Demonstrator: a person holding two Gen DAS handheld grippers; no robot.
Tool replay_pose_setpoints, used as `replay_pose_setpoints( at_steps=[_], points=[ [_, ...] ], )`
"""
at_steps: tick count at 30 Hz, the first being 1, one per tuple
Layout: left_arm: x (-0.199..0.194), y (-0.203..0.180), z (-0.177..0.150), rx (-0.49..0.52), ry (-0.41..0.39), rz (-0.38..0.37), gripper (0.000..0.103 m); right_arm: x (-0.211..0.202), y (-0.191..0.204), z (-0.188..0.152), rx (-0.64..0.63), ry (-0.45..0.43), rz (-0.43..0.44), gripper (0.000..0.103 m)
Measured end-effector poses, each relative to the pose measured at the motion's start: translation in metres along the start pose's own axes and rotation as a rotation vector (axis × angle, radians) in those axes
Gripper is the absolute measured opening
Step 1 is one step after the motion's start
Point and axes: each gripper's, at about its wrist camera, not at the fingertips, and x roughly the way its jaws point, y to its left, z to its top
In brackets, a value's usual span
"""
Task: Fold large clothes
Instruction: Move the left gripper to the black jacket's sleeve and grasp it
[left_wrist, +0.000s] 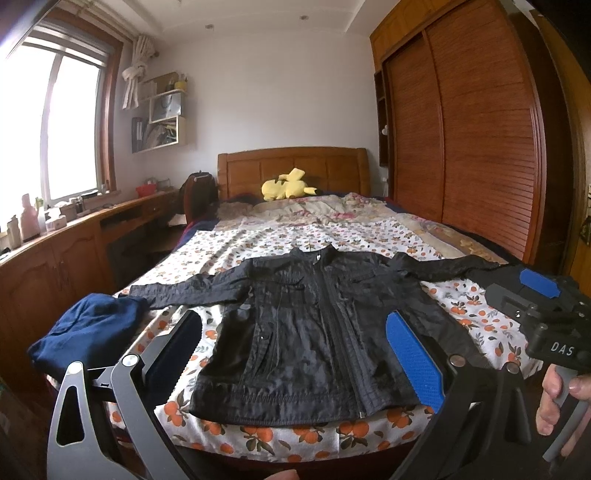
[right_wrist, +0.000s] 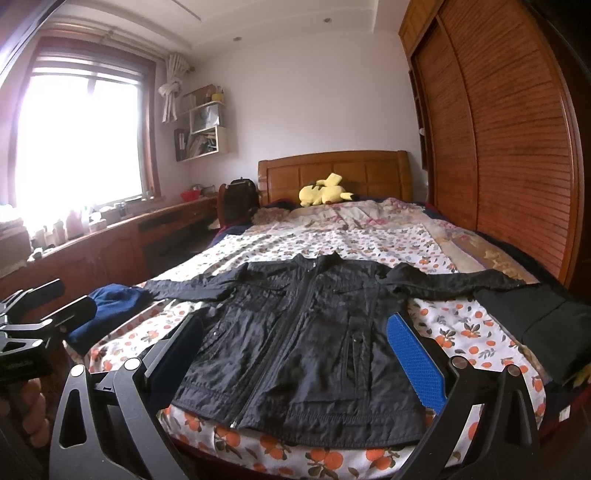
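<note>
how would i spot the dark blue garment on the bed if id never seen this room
Find the wooden bed with the orange-print sheet. A black jacket lies spread flat across it. The navy garment sits bunched at the bed's window-side edge, beyond that sleeve's cuff: blue and crumpled, not black and flat.

Only one legible marking: white capitals "DAS" on the black body of the right gripper (left_wrist: 537, 295), seen in the left wrist view, just above the person's right hand (left_wrist: 561, 398). In the right wrist view, faint lettering on the left gripper (right_wrist: 44, 299) body is too blurred to read.
</note>
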Motion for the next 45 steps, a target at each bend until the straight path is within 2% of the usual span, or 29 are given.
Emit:
replay_pose_setpoints(
  at_steps=[17,29,32,40,45],
  points=[
    [0.072,0.036,-0.038,-0.040,0.121,0.033,0.101,0.051,0.004,-0.027,-0.019,0.055,0.044,0.097],
    [0.140,0.071,-0.061,-0.073,0.189,0.075,0.101,0.128,-0.005,-0.057,-0.026,0.131,0.061,0.097],
    [0.153,0.080,-0.065,-0.077,0.220,0.079,0.101,0.152,-0.009,-0.054,-0.022,0.138,0.078,0.097],
    [0.178,0.113,-0.068,-0.110,0.251,0.159,0.101,0.209,0.002,-0.028,-0.060,0.133,0.158,0.097],
    [0.194,0.137,-0.060,-0.159,0.261,0.133,0.101,0.245,0.025,-0.012,-0.095,0.144,0.216,0.097]
  ],
)
